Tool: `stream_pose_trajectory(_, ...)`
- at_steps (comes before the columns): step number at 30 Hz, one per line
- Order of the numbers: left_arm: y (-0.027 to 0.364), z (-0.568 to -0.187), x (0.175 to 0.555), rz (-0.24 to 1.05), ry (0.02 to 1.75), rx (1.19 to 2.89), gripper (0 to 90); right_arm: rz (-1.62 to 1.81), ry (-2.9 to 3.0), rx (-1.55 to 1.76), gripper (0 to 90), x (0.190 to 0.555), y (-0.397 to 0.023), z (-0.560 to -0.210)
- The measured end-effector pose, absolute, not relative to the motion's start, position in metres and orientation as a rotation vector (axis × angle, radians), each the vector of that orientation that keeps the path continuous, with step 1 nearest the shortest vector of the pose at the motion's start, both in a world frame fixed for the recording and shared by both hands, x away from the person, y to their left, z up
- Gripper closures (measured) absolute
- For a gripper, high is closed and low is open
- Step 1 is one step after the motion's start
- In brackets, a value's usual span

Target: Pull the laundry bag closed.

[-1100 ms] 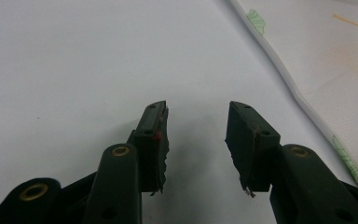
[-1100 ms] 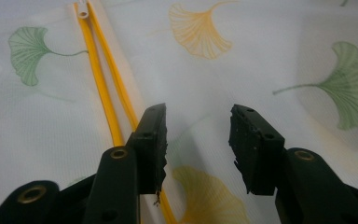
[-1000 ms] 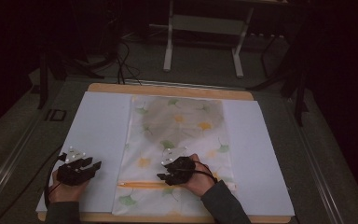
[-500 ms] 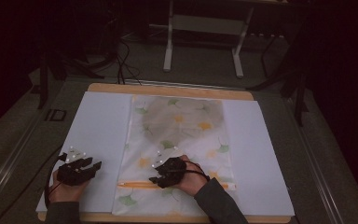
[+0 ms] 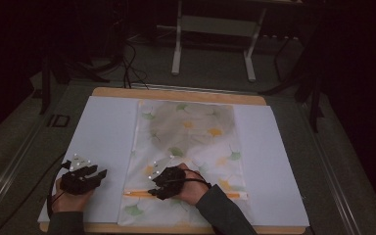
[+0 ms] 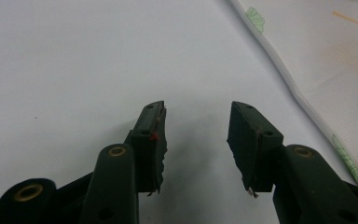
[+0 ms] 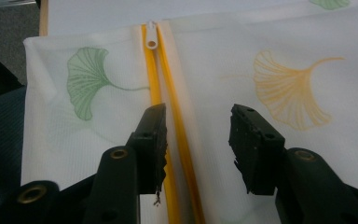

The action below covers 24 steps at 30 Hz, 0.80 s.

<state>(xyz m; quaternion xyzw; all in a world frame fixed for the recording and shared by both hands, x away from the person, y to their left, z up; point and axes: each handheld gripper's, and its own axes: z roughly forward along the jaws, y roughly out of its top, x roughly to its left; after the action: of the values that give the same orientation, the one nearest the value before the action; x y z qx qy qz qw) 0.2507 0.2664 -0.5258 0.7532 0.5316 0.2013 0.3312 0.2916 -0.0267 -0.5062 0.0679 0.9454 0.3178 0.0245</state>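
A white mesh bag [image 5: 191,132] printed with green and yellow leaves lies flat on a white sheet [image 5: 103,132]. Its orange zipper [image 5: 137,194] runs across the bag's near end. My right gripper [image 5: 153,188] hovers low over that zipper, pointing toward the bag's left edge. In the right gripper view the right gripper [image 7: 198,112] is open; its jaws have just been closing a little, with the zipper [image 7: 179,135] passing beneath the gap by the left jaw. The white zipper pull [image 7: 151,37] lies ahead, near the bag's edge. My left gripper [image 5: 99,173] [image 6: 196,109] rests open over the bare sheet, beside the bag [image 6: 335,70].
The sheet covers a wooden table [image 5: 176,94] whose edges show at front and back. A metal stand [image 5: 210,44] and cables sit on the dark floor beyond. In the right gripper view a dark sleeve [image 7: 0,154] sits at the left.
My right hand has slid left along the zipper toward the bag's left edge. The left hand and gripper have kept still.
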Motion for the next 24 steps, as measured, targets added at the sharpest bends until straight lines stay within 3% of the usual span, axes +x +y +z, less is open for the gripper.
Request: stream_pose_trajectory(24, 0.265, -0.525, 0.251, 0.517, 1.383, 1.975, 56.6, 1.000, 2.953, 0.088, 66.7, 0.282, 0.014, -0.508)
